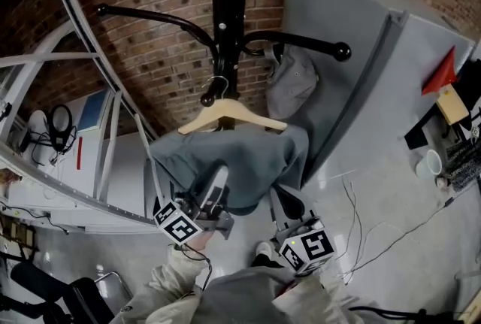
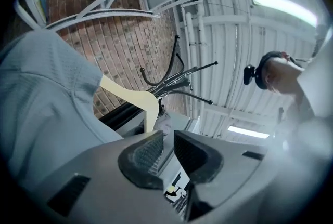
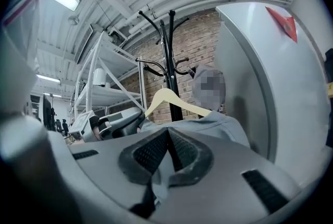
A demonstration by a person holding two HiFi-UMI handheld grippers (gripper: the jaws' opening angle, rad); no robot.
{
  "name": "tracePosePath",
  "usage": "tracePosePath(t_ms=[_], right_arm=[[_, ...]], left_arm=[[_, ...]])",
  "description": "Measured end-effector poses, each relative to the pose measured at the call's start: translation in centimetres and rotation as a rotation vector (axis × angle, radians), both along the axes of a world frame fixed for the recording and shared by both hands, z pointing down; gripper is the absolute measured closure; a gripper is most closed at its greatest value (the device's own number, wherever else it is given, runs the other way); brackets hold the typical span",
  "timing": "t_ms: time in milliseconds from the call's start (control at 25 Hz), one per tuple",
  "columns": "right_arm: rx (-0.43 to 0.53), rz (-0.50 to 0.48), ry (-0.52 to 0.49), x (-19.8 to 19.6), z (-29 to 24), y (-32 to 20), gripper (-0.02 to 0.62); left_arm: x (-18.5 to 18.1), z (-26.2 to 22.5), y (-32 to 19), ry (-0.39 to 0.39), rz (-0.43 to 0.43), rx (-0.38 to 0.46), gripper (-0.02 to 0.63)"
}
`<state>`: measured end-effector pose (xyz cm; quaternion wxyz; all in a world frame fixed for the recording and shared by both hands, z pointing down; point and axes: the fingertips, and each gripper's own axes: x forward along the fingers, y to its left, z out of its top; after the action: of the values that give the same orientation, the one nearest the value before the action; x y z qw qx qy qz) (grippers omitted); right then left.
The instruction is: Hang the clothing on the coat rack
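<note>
A grey garment point(image 1: 240, 157) hangs on a wooden hanger point(image 1: 233, 113), whose metal hook sits against the black coat rack point(image 1: 224, 7) by a low arm. My left gripper point(image 1: 218, 191) is in front of the garment's lower left. In the left gripper view the left gripper point(image 2: 167, 147) stands open with nothing between its pads; the garment point(image 2: 41, 93) and hanger point(image 2: 130, 97) lie to its left. My right gripper point(image 1: 284, 204) is at the garment's lower right edge. In the right gripper view the right gripper point(image 3: 167, 153) is shut on a fold of the grey cloth point(image 3: 218, 124).
A second grey item point(image 1: 293, 82) hangs from the rack's right arm. A grey panel point(image 1: 338, 14) leans on the brick wall at right. White metal shelving point(image 1: 45, 127) stands at left. Cables point(image 1: 353, 217) run over the floor; a cup point(image 1: 431, 162) sits far right.
</note>
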<state>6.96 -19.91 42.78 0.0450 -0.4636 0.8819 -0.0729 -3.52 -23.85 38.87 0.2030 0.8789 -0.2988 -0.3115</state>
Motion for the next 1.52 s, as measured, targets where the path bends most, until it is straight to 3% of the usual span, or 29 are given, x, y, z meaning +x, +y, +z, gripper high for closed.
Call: tracePosePath(t_ms=[160,400,560,640,880,1120,1520], right_arm=[[-0.007,-0.050,-0.081,-2.3,-0.1,2.7,0.571],[0.008,-0.070,-0.051,-5.9,0.3,7.1,0.571],[-0.012,-0.065,-0.023,-6.7,1.1,10.6,0.571],[-0.033,-0.060,0.001,-6.9,1.6,11.9,0.571],[-0.086,-0.029,0.040,-6.6,3.3,14.3,0.571],[-0.079,-0.040,0.056,-5.9,2.9,14.8,0.571],[-0.070,-0.057,0.051,-1.9,2.4,15.7,0.571]], left_arm=[[-1.4,1.3,3.5,-0.111,-0.059,-0.015,0.574],[-4.2,3.3,9.4,-0.330,-0.162,0.013,0.597],[-4.5,5.4,13.6,-0.518,-0.217,0.033,0.597],[-4.7,6.6,15.2,-0.571,-0.229,0.030,0.597],[-4.6,9.3,17.9,-0.616,-0.222,-0.012,0.597],[-3.7,8.7,18.3,-0.671,-0.279,-0.002,0.597],[0.4,9.0,18.9,-0.655,-0.296,-0.043,0.597]])
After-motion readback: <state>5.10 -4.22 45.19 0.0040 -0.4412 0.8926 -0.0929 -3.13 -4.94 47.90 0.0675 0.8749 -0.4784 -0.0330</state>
